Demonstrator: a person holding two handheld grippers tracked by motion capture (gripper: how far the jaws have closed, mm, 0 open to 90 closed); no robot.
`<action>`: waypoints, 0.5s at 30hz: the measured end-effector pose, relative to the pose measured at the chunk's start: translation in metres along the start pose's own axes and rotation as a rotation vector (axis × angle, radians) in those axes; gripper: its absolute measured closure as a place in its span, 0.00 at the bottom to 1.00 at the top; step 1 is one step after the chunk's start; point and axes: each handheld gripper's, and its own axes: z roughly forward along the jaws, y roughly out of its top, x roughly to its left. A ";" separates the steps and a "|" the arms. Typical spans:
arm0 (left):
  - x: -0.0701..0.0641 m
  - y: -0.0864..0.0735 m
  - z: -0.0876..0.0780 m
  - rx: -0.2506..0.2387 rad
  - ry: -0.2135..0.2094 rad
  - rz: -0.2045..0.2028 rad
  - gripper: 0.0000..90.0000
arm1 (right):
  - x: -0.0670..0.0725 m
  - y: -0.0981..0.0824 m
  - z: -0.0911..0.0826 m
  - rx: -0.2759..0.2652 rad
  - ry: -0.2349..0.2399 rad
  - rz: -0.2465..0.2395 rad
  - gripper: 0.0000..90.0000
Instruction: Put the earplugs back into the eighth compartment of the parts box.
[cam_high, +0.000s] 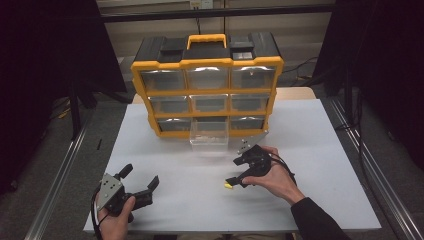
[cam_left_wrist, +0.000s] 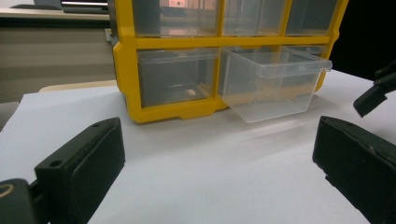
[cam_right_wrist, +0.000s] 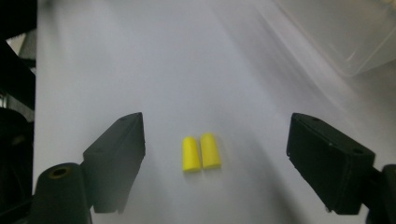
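Note:
Two small yellow foam earplugs lie side by side on the white table top, seen as a yellow speck in the high view. My right gripper straddles them with its jaws apart and not touching them; in the high view it points left beside the plugs. A yellow and black drawer cabinet stands at the back, with one clear drawer of its bottom row pulled out. My left gripper rests open at the front left, nothing between its jaws, facing that drawer.
The white table top has free room on both sides of the cabinet. A small pale object sits inside the closed bottom drawer to the left of the open one. Dark curtains and metal rails flank the table.

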 end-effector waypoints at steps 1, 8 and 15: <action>0.000 0.000 0.000 0.001 0.002 0.005 0.03 | 0.000 0.001 0.002 0.017 0.001 -0.009 0.24; 0.000 0.000 0.001 0.002 0.003 0.000 0.03 | -0.002 0.016 0.009 0.116 -0.039 -0.077 0.37; 0.000 0.000 0.000 -0.001 0.000 -0.001 0.03 | -0.002 0.017 0.015 0.206 -0.017 -0.097 0.56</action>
